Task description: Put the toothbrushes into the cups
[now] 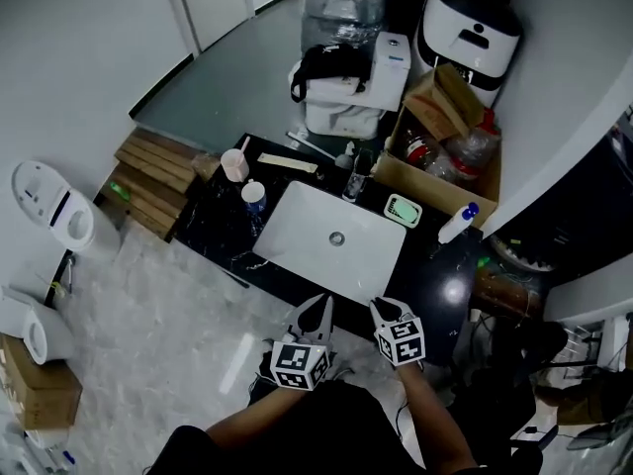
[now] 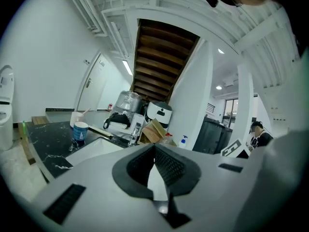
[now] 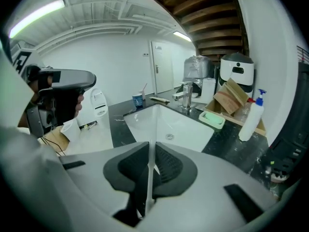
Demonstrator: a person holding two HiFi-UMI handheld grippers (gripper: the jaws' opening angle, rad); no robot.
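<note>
The pale cup (image 1: pixel 234 165) stands at the counter's (image 1: pixel 220 218) left end, toward the back edge, with one thin toothbrush (image 1: pixel 243 146) leaning out of it. The blue cup (image 1: pixel 254 196) stands just beside it, nearer the white sink (image 1: pixel 331 228); whether it holds anything cannot be told. A green soap dish (image 1: pixel 403 209) sits at the sink's back right corner, and a spray bottle (image 1: pixel 458 223) lies further right. The left tongs (image 1: pixel 318 305) and right tongs (image 1: pixel 382 309) hang off the counter's front edge, well apart from both cups. Both are pressed together with nothing between them.
</note>
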